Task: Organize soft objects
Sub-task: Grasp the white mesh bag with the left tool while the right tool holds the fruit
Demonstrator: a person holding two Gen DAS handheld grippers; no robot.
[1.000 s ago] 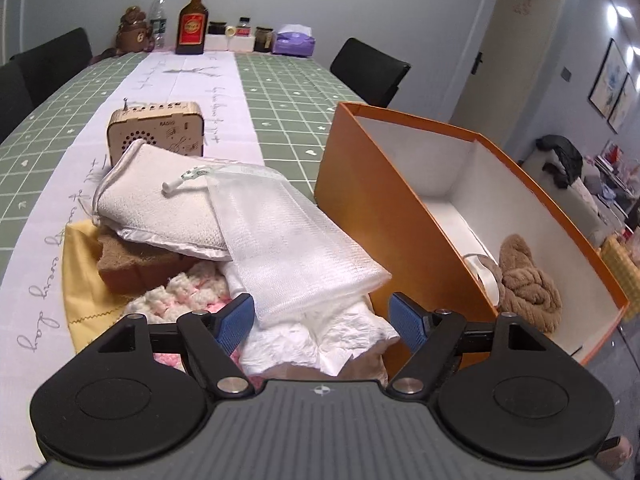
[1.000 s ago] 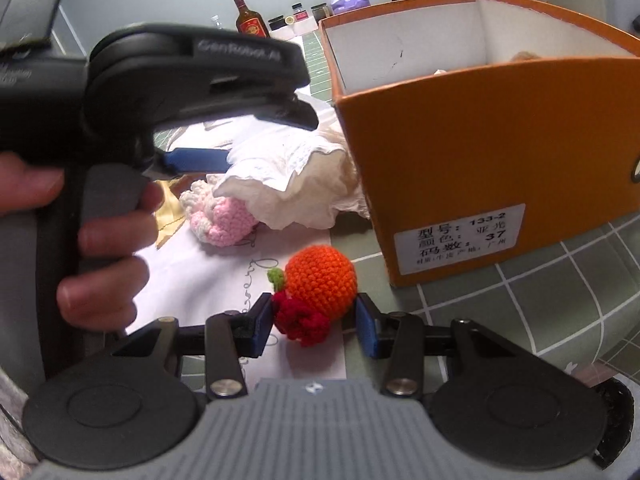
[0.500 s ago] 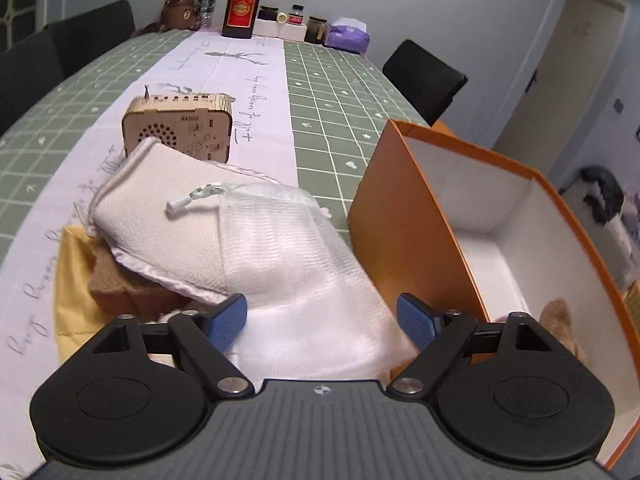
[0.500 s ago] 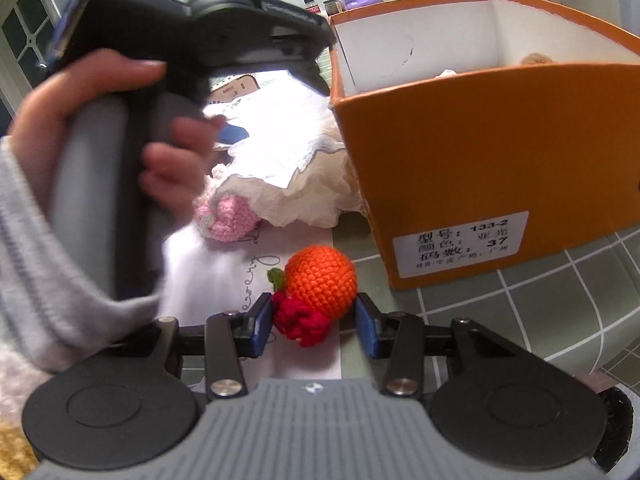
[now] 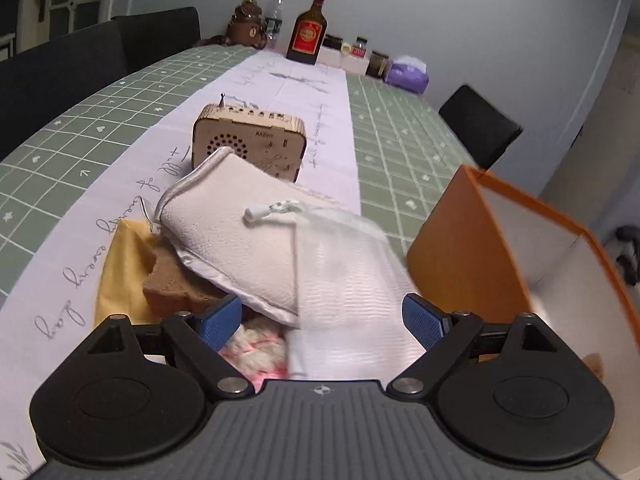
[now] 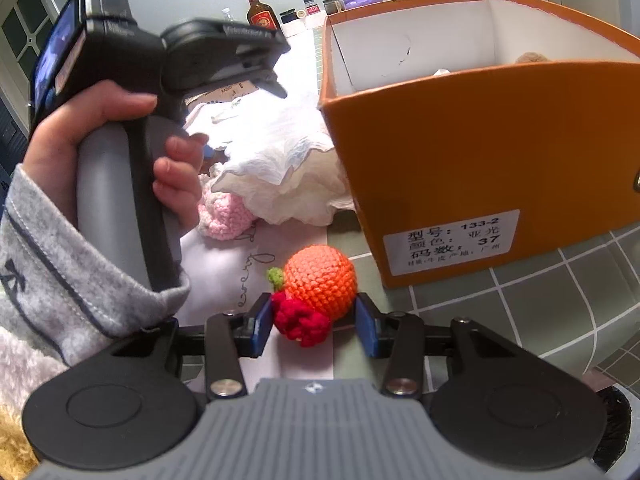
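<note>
Left tongs (image 5: 322, 320) just opening wider, now spread full; view shifts left, orange box (image 5: 452, 256) slides toward right edge. Mesh pouch (image 5: 352, 280) and cream pouch (image 5: 236, 236) lie between pads, not pressed. Pile sits on tabletop (image 5: 400, 148), just left of box; pink crochet piece (image 5: 256, 344) near, underneath. Right tongs (image 6: 316, 322) unchanged, closed on crochet fruit (image 6: 316, 292) at box's near side. Likely next: left grabs from pile, box only partly filled.
</note>
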